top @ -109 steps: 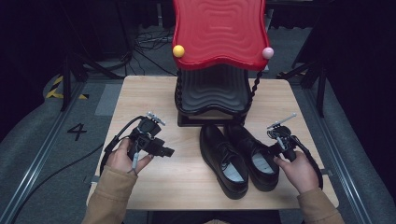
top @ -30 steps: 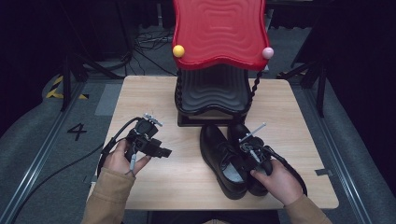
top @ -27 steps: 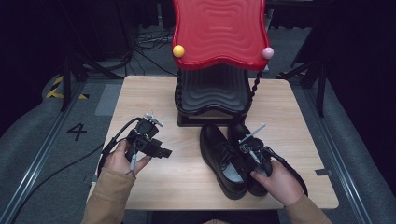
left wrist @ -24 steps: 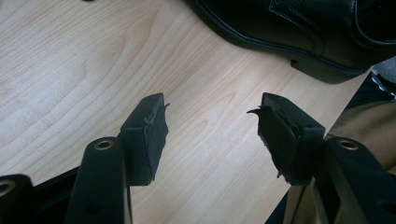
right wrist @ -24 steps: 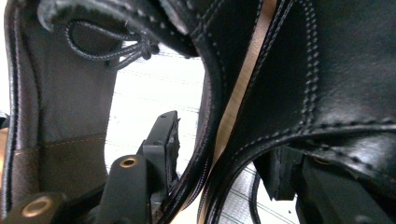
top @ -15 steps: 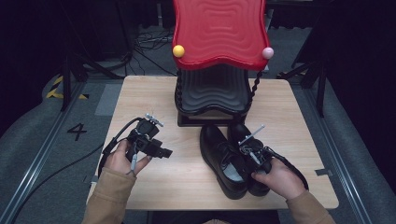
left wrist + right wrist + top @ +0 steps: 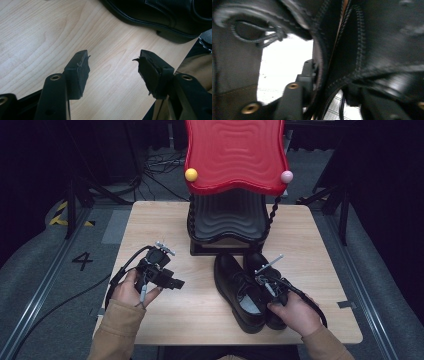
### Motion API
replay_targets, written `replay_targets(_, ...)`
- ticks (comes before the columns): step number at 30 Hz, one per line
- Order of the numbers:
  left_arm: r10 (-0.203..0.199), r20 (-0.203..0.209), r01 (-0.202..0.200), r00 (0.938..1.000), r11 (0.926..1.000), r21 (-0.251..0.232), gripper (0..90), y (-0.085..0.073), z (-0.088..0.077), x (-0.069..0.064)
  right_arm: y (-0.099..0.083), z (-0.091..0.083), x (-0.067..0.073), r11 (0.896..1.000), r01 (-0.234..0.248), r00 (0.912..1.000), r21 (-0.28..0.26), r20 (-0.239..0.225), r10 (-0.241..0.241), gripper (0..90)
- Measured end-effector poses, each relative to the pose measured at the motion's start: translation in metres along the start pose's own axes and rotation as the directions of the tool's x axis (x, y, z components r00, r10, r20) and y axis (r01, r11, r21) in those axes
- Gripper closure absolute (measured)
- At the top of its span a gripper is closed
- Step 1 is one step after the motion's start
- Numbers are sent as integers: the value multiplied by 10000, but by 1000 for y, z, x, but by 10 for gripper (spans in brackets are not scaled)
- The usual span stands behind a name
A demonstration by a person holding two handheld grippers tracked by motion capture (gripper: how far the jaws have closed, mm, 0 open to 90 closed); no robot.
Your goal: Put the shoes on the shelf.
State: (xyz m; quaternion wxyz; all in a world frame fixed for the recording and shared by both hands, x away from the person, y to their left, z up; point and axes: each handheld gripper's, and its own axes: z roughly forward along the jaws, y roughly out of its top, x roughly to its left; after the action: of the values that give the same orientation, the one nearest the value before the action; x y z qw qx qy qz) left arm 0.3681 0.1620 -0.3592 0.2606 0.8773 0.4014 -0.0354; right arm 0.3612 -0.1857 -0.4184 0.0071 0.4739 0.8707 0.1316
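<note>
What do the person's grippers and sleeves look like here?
Both grippers, left and right, are black, each trailing a black cable. The left one's jaws carry worn black pads with brass-coloured screws. The sleeves are tan.

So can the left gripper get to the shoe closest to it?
Probably yes. The left gripper is open over bare table, and the nearer black shoe lies just across from it with nothing between them. The right gripper is busy at the shoes, though, so it might bump.

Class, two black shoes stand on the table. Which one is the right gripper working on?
The black shoe nearer the table's right edge: the right gripper sits at its opening, while the other black shoe beside it stands untouched.
</note>
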Motion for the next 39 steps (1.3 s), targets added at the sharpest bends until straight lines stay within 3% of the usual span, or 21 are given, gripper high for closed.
replay_targets(9, -93, -17, 93, 10000, 9999, -49, 422, 0, -1, 2, -1, -1, -3, 10000, 6, 9999, -8, -156, -7, 742)
replay_targets(17, 16, -34, -16, 10000, 9999, -121, 422, 0, -4, 0, 6, 0, -6, 9934, 1046, 9942, 477, -315, -1032, 744)
replay_targets(26, -44, -6, 44, 10000, 9999, -160, 423, 1, -5, 2, -1, -4, -11, 9986, 528, 9985, 84, -142, -527, 810)
replay_targets(28, 24, -1, -24, 10000, 9998, -202, 424, 2, -5, 2, 0, -8, -17, 9988, 486, 9986, 49, -214, -485, 822)
replay_targets(35, -16, -10, 16, 10000, 9997, -237, 425, 2, -5, 3, 2, -23, -16, 9971, 755, 9966, -43, -321, -756, 826)
replay_targets(39, -58, -20, 58, 10000, 9997, -231, 426, 1, -7, 3, 3, -44, -14, 9954, 945, 9954, -187, -116, -947, 827)
